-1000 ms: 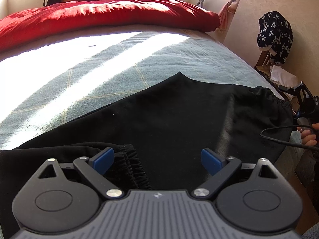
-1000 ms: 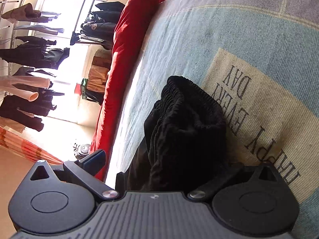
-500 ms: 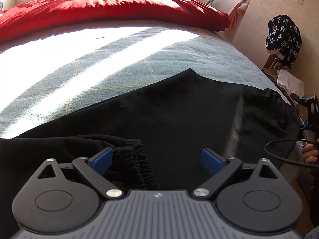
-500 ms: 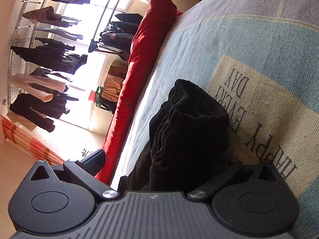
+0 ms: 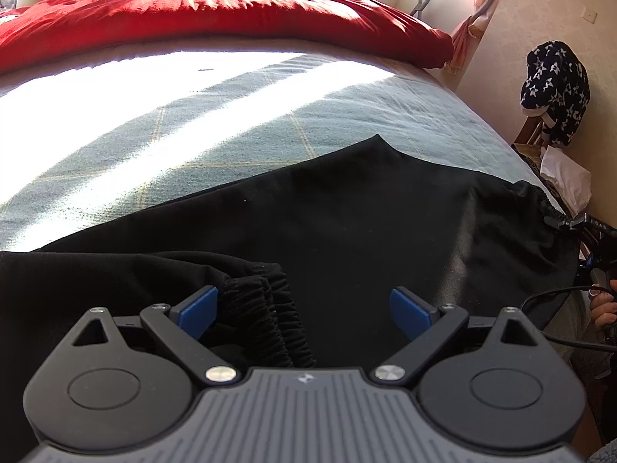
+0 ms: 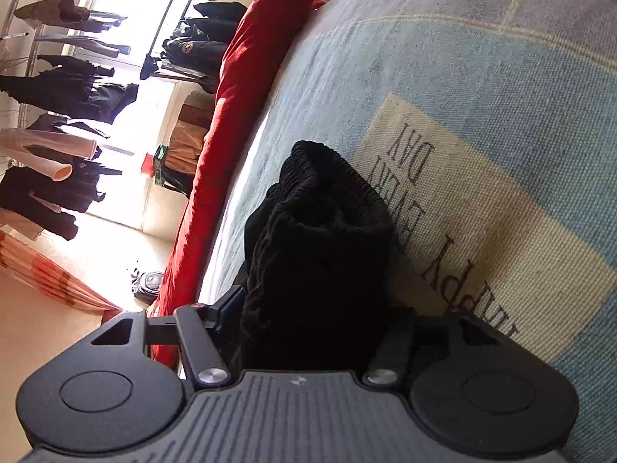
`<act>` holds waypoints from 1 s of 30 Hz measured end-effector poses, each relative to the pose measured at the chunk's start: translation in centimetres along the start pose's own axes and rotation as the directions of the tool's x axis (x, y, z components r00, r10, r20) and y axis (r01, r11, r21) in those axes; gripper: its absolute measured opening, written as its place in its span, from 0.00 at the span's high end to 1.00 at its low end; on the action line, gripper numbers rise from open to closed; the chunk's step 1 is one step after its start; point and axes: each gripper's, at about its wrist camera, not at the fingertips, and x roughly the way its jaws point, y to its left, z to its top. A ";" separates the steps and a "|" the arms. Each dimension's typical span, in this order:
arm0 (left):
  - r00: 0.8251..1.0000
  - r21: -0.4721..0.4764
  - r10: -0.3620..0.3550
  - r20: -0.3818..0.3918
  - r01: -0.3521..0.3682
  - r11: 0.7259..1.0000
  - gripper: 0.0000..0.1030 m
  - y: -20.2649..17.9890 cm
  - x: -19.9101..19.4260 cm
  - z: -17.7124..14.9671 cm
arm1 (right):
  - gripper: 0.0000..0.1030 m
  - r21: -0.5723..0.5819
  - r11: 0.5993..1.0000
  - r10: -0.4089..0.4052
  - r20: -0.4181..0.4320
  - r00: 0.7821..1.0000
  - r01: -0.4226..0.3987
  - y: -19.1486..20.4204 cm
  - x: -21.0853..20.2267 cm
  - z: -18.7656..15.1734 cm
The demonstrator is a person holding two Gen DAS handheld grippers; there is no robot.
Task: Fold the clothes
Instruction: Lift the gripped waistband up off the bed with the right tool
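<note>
Two blue pads of the left tongs (image 5: 304, 314) stood spread over black trousers (image 5: 347, 223) on the bed (image 5: 231, 115), a gathered cuff (image 5: 270, 308) between them, red duvet (image 5: 212, 11) far ahead. Right tongs (image 6: 308, 320) pinched the bunched waistband (image 6: 320, 223); carrying it across would likely need slack, nothing blocking.

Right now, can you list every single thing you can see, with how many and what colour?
Trousers: one, black, spread across the bed.
Bedcover: one, pale blue checked, under the trousers.
Duvet: one, red, far edge of bed.
Star-print garment: one, navy and white, by the wall.
Hanging clothes: several, mostly dark, on racks.
Cable: one, black, bed's right edge.
Left hand-held gripper: open, over a gathered cuff.
Right hand-held gripper: shut on bunched trouser fabric.
</note>
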 end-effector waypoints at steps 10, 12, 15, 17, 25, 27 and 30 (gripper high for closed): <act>1.000 -0.006 0.013 0.009 -0.013 1.000 0.08 -0.3 -0.6 -0.3 | 0.63 0.000 1.000 -0.001 0.017 1.000 0.001 -0.4 -0.2 -0.6; 1.000 -0.008 0.017 0.012 -0.017 1.000 0.08 -0.2 -0.8 -0.3 | 0.63 0.006 1.000 0.002 0.023 1.000 -0.002 -0.4 -0.2 -0.6; 1.000 -0.014 0.027 0.014 -0.027 1.000 0.08 0.0 -1.0 -0.5 | 0.59 0.010 1.000 0.006 0.030 1.000 -0.007 -0.4 -0.1 -0.5; 0.999 -0.016 0.030 0.014 -0.030 0.999 0.08 -0.1 -1.2 -0.6 | 0.60 0.006 1.000 0.001 0.033 0.999 -0.002 -0.2 0.0 -0.6; 0.999 -0.019 0.027 0.036 -0.027 0.999 0.08 0.1 -2.3 -0.8 | 0.64 -0.035 0.998 -0.050 0.054 0.997 0.052 1.3 -0.4 -1.1; 0.998 -0.029 0.031 0.045 -0.030 0.999 0.08 0.4 -2.6 -0.9 | 0.64 -0.036 0.998 -0.052 0.056 0.997 0.054 1.8 -0.5 -1.1; 0.998 -0.037 0.036 0.061 -0.033 0.999 0.08 0.8 -3.3 -1.0 | 0.64 -0.044 0.998 -0.050 0.062 0.997 0.053 2.7 -0.8 -1.3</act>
